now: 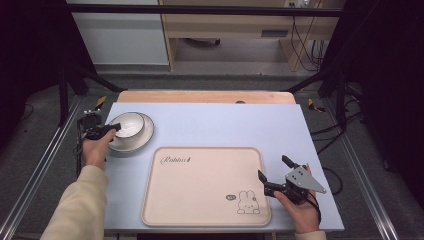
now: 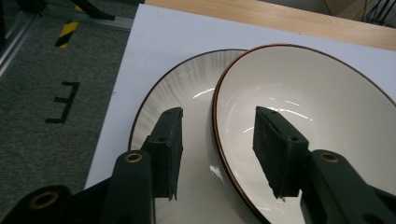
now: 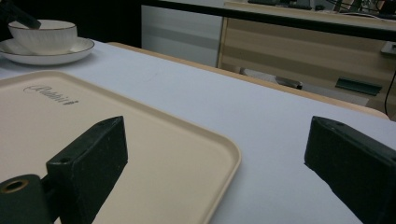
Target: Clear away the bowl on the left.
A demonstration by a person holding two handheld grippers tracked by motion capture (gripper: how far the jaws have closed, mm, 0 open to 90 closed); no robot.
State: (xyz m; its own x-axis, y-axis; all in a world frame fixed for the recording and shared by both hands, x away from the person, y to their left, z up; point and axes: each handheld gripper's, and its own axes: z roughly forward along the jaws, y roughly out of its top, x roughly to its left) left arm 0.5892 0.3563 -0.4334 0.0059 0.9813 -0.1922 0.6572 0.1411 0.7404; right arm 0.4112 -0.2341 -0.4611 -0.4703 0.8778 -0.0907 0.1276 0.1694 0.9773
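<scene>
The beige tray [image 1: 205, 186], with a rabbit drawing [image 1: 248, 202] at its 5 o'clock corner and a script word [image 1: 175, 160] at its 11 o'clock corner, was seen nearest on the pale blue table [image 1: 225, 125]. At the tray's 3 o'clock edge the right gripper [image 1: 275, 172] was held, its jaws spread wide with nothing between them; one jaw was seen over the tray's corner, the other over bare table. Farther off, at about 10 o'clock from the tray and well apart from it, the white bowl [image 1: 127, 124] was found resting on the ribbed plate [image 1: 142, 141]. The left gripper [image 2: 217, 149] was placed astride the bowl's brown-edged rim, one jaw inside the bowl and one outside over the plate; the jaws were narrowed but no pad was seen pressing the wall. Nothing was seen standing between bowl and tray. Beyond the table a wooden edge [image 1: 205, 96] and grey floor [image 1: 225, 80] were seen.
</scene>
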